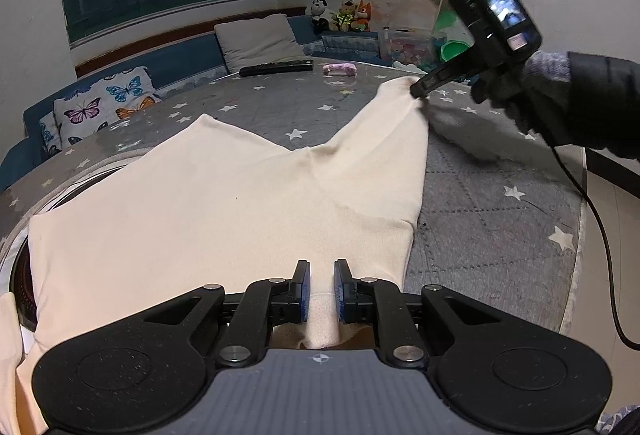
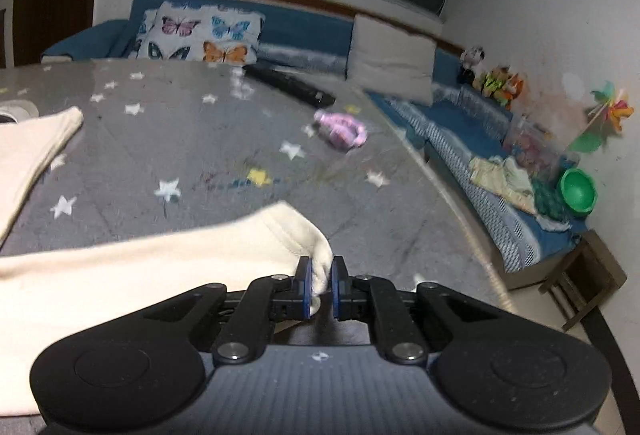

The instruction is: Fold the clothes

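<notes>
A cream pair of trousers (image 1: 208, 203) lies spread on the grey star-patterned table cover (image 1: 492, 219), its two legs running away from me. My left gripper (image 1: 322, 275) is shut on the near waist edge of the trousers. My right gripper (image 1: 418, 89) shows in the left wrist view, shut on the end of the right leg at the far right. In the right wrist view that gripper (image 2: 321, 271) pinches the cream leg cuff (image 2: 296, 235) just above the cover (image 2: 192, 139). The other leg's end (image 2: 36, 139) lies at the left.
A black remote (image 1: 276, 69) and a small pink item (image 1: 340, 69) lie at the table's far side. A blue sofa with a butterfly pillow (image 1: 104, 107), a plain cushion (image 1: 256, 39), plush toys (image 1: 344, 15) and a green bowl (image 2: 578, 191) stands behind. The table edge (image 1: 578, 235) runs at right.
</notes>
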Tool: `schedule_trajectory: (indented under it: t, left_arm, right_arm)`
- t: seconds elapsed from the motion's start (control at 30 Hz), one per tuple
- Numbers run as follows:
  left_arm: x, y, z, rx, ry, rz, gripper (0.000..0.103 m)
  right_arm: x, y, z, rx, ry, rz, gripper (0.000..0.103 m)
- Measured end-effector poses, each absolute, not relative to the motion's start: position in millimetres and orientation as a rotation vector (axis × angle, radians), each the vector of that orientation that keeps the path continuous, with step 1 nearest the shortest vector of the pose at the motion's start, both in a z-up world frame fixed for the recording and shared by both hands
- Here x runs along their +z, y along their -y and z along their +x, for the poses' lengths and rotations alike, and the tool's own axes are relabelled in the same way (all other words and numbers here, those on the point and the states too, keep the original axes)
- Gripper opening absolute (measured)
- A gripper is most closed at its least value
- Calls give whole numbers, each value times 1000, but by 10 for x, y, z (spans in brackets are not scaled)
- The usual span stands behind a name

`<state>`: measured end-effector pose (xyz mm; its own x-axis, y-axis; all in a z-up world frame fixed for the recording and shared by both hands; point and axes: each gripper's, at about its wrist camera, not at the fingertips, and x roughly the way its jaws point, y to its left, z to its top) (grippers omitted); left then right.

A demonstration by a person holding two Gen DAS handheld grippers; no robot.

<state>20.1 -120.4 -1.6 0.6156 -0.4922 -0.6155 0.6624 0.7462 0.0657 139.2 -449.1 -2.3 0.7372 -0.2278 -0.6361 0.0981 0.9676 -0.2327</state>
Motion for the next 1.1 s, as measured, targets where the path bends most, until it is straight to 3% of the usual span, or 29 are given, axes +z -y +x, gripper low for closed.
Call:
schedule_trajectory:
  t: [0.13, 0.43, 0.63, 0.87, 1.1]
  left_arm:
    - [-14, 1204, 211, -675, -612, 301, 15]
    - [-15, 1220, 218, -653, -613, 290, 20]
    - [-8, 1188, 235, -630, -622, 275, 31]
    - [24, 1130, 236, -610, -627, 244, 44]
    - [174, 869, 201, -520, -590, 197, 48]
  right_arm:
    - [-1, 4521, 1363, -184, -712, -160, 20]
    - [276, 4428, 1219, -86, -668, -80, 21]
    - [75, 4334, 1440, -42, -742, -37, 24]
    - [178, 4241, 1355, -12, -738, -54, 35]
    - [353, 3735, 1002, 190, -695, -111, 44]
